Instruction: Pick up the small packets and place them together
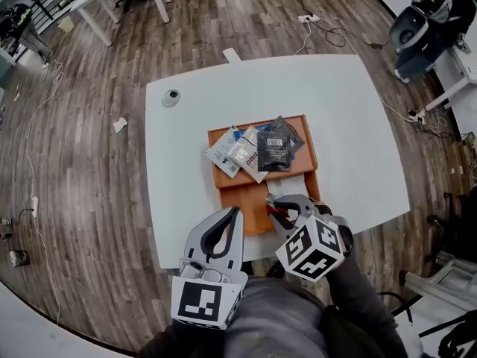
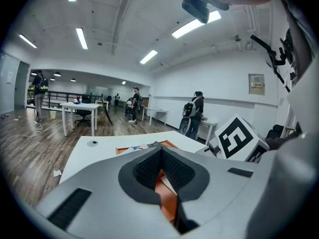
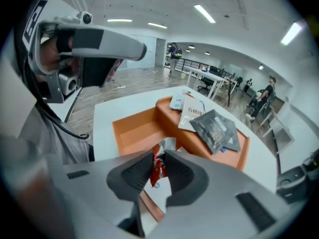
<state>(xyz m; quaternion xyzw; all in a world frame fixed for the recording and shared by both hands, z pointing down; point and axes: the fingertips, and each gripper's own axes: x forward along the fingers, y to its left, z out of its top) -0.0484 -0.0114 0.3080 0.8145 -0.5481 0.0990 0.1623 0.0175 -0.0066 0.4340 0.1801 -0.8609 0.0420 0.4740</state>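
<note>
R gripper (image 3: 158,157) jaws pinch red-silver packet (image 3: 159,166) over orange tray (image 3: 133,129); L gripper (image 2: 160,152) jaws closed, empty. Packet print unreadable.

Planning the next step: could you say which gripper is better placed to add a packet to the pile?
Probably right: the right gripper holds a red packet; the left gripper is shut, empty.

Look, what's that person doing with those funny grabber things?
A person is sorting small packets, with a gripper in each hand. The right gripper is pinching a red packet over the near part of the orange tray. Several other packets lie piled at the tray's far end. The left gripper is shut, holds nothing, and hovers by the tray's near edge.
</note>
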